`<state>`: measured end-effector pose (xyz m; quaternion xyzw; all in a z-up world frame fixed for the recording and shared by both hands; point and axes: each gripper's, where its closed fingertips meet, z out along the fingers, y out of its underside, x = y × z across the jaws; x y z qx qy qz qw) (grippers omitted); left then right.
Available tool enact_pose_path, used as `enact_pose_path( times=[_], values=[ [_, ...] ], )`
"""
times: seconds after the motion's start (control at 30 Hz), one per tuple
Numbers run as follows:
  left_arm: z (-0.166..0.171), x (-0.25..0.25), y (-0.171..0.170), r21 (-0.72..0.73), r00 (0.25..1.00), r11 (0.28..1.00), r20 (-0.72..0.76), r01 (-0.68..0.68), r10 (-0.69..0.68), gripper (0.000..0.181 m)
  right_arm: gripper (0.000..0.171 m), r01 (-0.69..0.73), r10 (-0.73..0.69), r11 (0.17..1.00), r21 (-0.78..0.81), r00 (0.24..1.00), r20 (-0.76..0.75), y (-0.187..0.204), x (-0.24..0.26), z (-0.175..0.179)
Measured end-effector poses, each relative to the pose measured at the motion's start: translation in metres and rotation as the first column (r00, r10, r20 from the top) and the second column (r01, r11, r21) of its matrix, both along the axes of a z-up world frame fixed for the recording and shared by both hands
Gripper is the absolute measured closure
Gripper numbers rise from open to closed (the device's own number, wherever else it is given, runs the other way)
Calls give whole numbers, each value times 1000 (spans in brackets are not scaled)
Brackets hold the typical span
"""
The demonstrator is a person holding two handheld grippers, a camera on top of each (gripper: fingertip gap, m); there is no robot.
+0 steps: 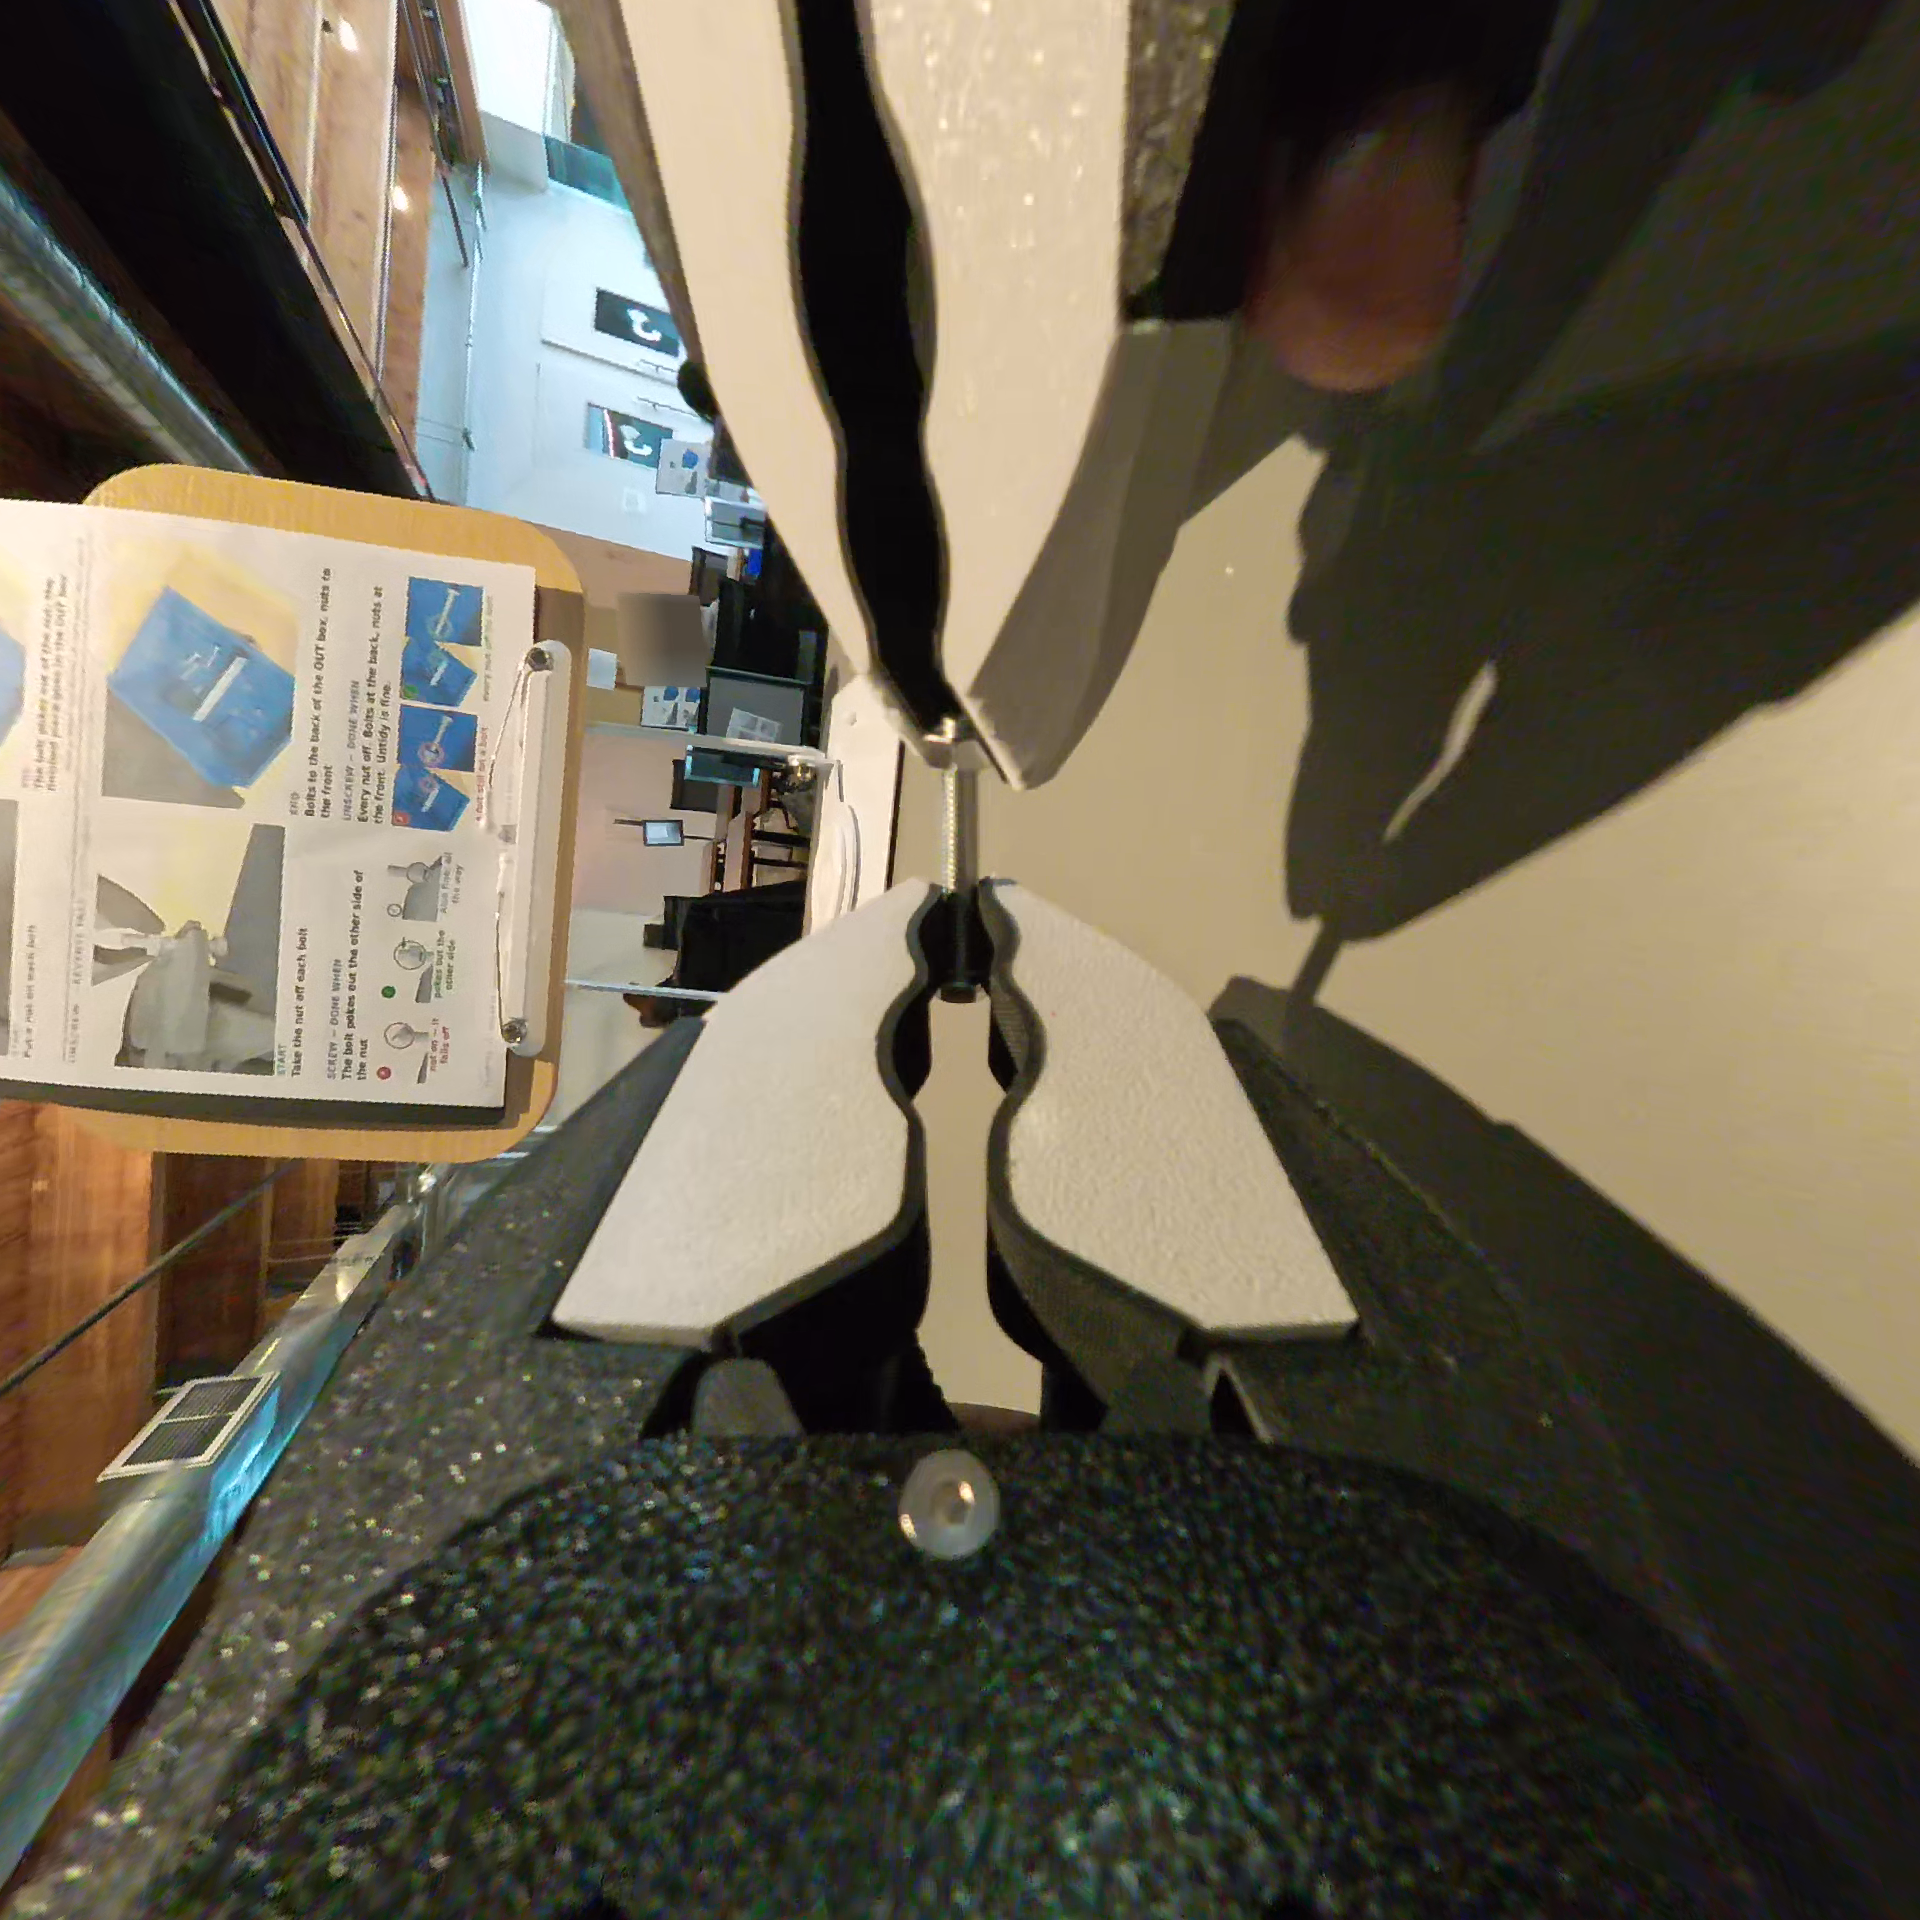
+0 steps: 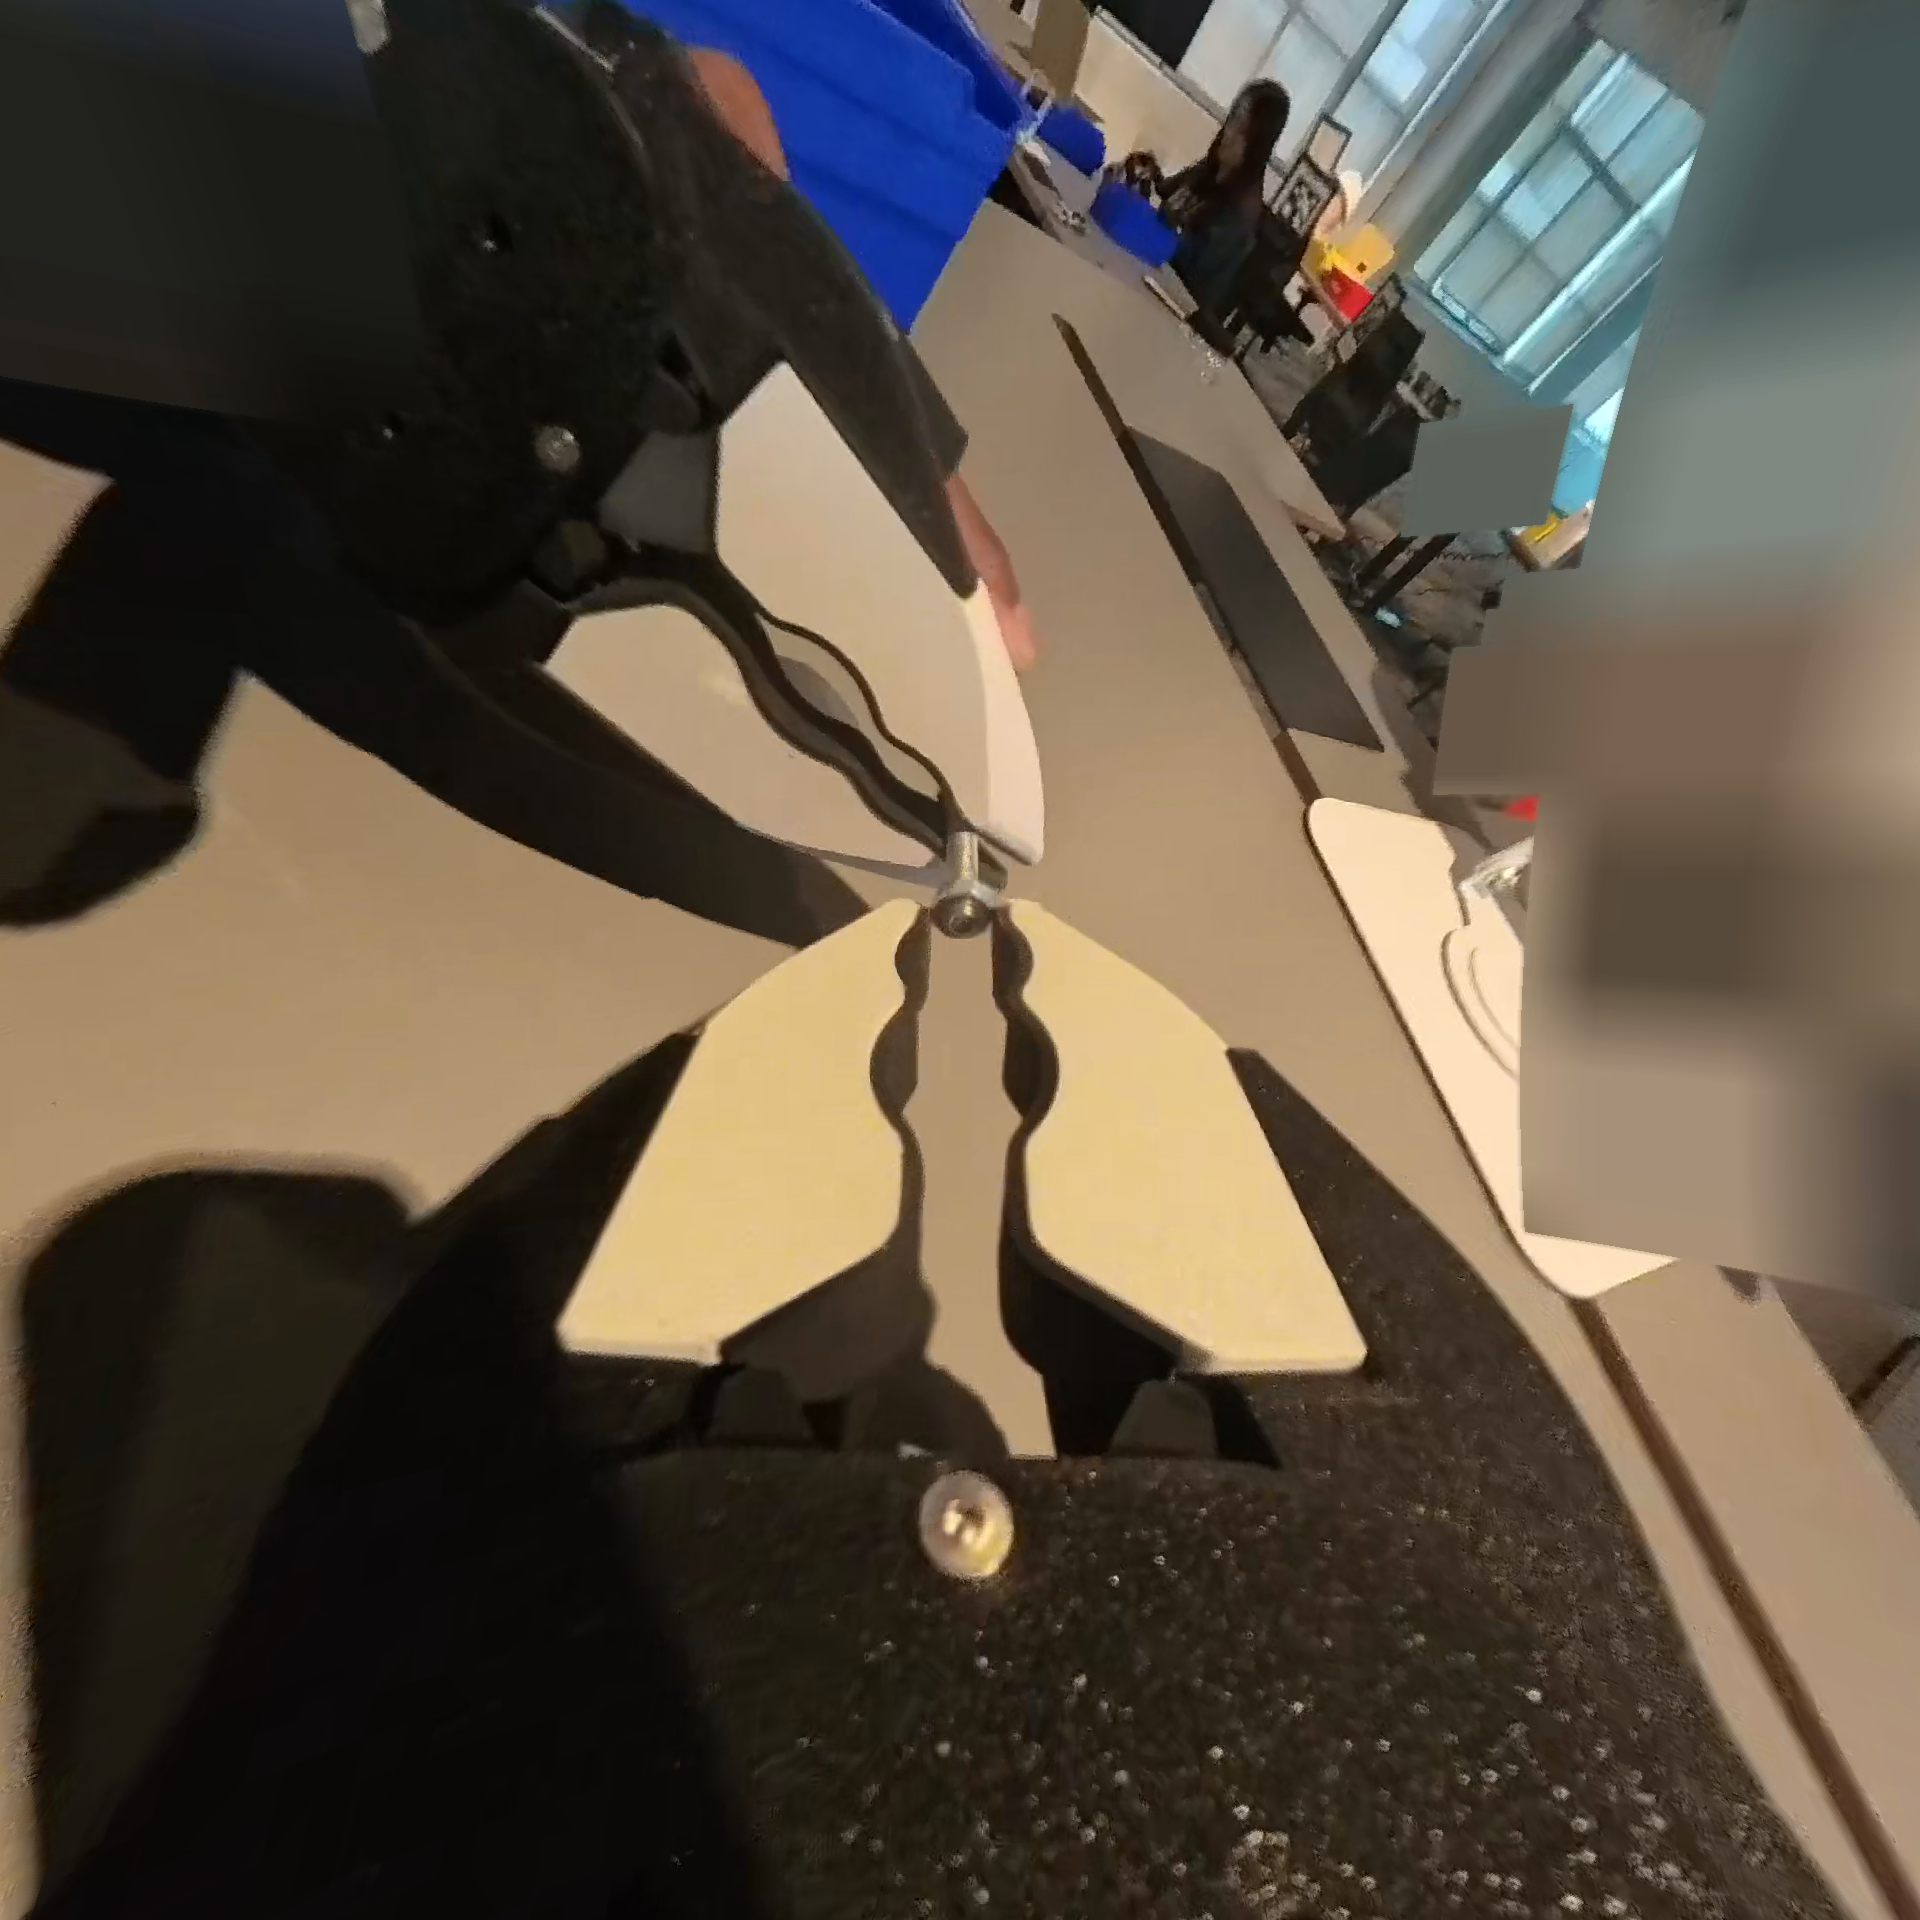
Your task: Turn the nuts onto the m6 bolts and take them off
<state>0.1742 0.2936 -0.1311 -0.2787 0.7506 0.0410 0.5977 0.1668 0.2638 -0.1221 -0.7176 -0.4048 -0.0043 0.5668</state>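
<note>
In the left wrist view my left gripper (image 1: 954, 899) is shut on a silver M6 bolt (image 1: 956, 821). The bolt's threaded shaft sticks out past the white fingertips. My right gripper (image 1: 951, 727) comes in from the top, tip to tip, and is shut on a hex nut (image 1: 948, 740) at the bolt's far end. In the right wrist view my right gripper (image 2: 961, 920) grips the nut (image 2: 961, 914), seen end-on. The left gripper (image 2: 966, 836) reaches in from the upper left, holding the bolt (image 2: 966, 857). Both are held above the grey table (image 2: 1101, 644).
A wooden clipboard with an instruction sheet (image 1: 281, 810) stands at the left. Blue bins (image 2: 883, 135) sit at the far end of the table. A white tray (image 2: 1392, 935) lies to the right, near a black slot (image 2: 1247, 603). A person (image 2: 1236, 177) is in the background. My left and right fingertips are right by each other.
</note>
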Motion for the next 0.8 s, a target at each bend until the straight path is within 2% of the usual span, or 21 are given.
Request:
enact_pose_path(
  times=[0.1, 0.17, 0.23, 0.27, 0.3, 0.37, 0.47, 0.53, 0.63, 0.8],
  values=[
    [-1, -1, 6, 4, 1000, 1000, -6, -30, 30, 176, 160, 50, -78, 988, -149, 979, -189, 5, 0, -2],
    [0, -3, 9, 13, 999, 999, -5, -48, 48, 176, 160, 33, -164, 953, -300, 890, -425, 7, -3, -1],
    [0, -3, 9, -5, 999, 999, -1, -49, 49, 176, 160, -50, -226, 918, -394, 750, -621, 8, -5, 1],
    [0, -2, 9, -9, 999, 999, 4, -46, 46, 176, 160, -85, -233, 907, -412, 714, -660, 7, -4, 2],
    [1, -2, 8, -14, 999, 999, 9, -46, 46, 176, 160, -100, -222, 906, -411, 714, -664, 6, -4, 3],
    [1, -1, 7, -26, 999, 999, 12, -42, 42, 176, 157, -104, -179, 919, -379, 748, -639, 6, -5, 3],
    [-1, -2, 8, -50, 999, 998, 9, -42, 42, 176, 127, -43, -124, 952, -302, 849, -513, 8, -3, 0],
    [-1, -2, 9, -59, 999, 997, 5, -41, 41, 176, 118, 6, -85, 981, -196, 913, -400, 10, 2, 2],
    [-3, -3, 8, -84, 999, 996, -4, -34, 33, 176, 118, 47, -58, 997, -58, 974, -221, 10, 6, 1],
    [-7, -3, 5, -94, 1000, 995, -21, -18, 16, 176, 133, 11, -12, 1000, -8, 997, -78, 7, -3, -5]
  ],
)
